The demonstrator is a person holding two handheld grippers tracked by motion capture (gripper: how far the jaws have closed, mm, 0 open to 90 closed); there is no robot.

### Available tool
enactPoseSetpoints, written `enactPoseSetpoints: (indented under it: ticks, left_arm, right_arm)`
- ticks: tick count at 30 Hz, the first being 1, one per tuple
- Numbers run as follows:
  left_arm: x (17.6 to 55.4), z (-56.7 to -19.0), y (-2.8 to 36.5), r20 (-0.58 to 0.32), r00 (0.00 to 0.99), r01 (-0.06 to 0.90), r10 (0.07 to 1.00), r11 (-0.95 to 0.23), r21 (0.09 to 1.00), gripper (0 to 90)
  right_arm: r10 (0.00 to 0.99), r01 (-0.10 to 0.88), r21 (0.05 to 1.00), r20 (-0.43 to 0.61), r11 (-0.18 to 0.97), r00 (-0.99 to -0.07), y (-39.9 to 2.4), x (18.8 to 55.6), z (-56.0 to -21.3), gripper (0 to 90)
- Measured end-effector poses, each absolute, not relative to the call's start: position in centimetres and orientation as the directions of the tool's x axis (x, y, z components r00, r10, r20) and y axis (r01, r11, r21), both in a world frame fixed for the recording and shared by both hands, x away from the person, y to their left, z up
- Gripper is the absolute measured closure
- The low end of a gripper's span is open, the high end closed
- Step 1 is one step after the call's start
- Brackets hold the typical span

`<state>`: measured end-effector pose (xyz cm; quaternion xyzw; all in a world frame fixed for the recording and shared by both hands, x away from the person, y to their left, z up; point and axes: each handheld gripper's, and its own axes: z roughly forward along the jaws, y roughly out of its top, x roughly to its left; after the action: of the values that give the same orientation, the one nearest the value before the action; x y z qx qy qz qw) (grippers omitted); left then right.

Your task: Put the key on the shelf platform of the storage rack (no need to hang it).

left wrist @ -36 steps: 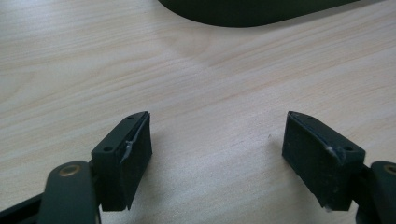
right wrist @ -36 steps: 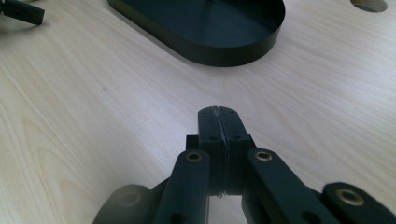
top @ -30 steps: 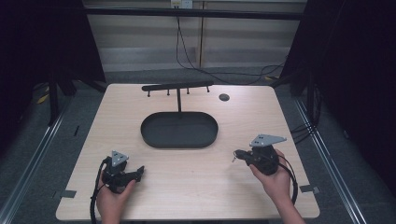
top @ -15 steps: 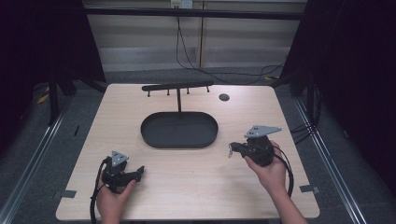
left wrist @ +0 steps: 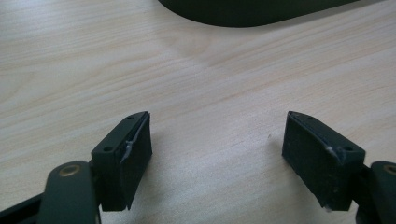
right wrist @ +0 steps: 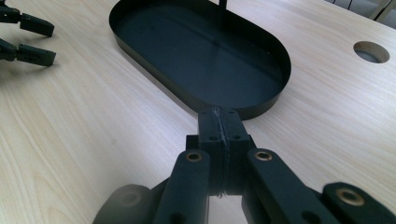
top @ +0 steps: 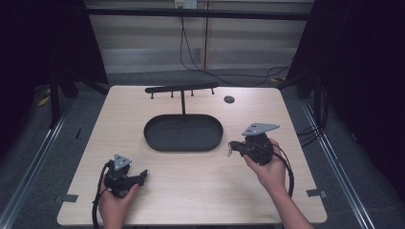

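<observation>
Centrally, black oval tray (top: 183, 132) empty, right tongs (top: 232, 147) closed beside it

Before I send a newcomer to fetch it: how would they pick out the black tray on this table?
Start at the light wooden table. At its middle, just in front of the black T-shaped rack, lies the black oval metal tray with a low upright rim. Nothing else there is a wide, shallow dish; the round hole beyond it is small and cut into the wood.

One pale wooden table (top: 191, 195) carries one black oval metal tray (top: 183, 132). One black T-shaped peg rack (top: 181, 88) stands there. Two black handheld grippers: left (top: 142, 176), right (top: 231, 146).
</observation>
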<state>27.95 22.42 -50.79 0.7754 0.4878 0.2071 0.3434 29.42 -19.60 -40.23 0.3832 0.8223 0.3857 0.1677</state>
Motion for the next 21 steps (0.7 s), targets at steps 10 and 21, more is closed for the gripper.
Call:
enactPoseSetpoints:
  ticks: [10, 21]
  left_arm:
    - [27.9, -50.8, 22.4, -0.015, 0.439, 0.615, 0.899, -0.288, 0.734, 23.9]
    - [27.9, -50.8, 22.4, -0.014, 0.439, 0.615, 0.898, -0.289, 0.734, 23.9]
  right_arm:
    - [0.757, 0.498, 0.765, 0.019, 0.409, -0.653, -18.6, 30.4, -39.4, 89.8]
    - [0.759, 0.487, 0.768, 0.001, 0.416, -0.651, -17.6, 31.5, -38.7, 89.8]
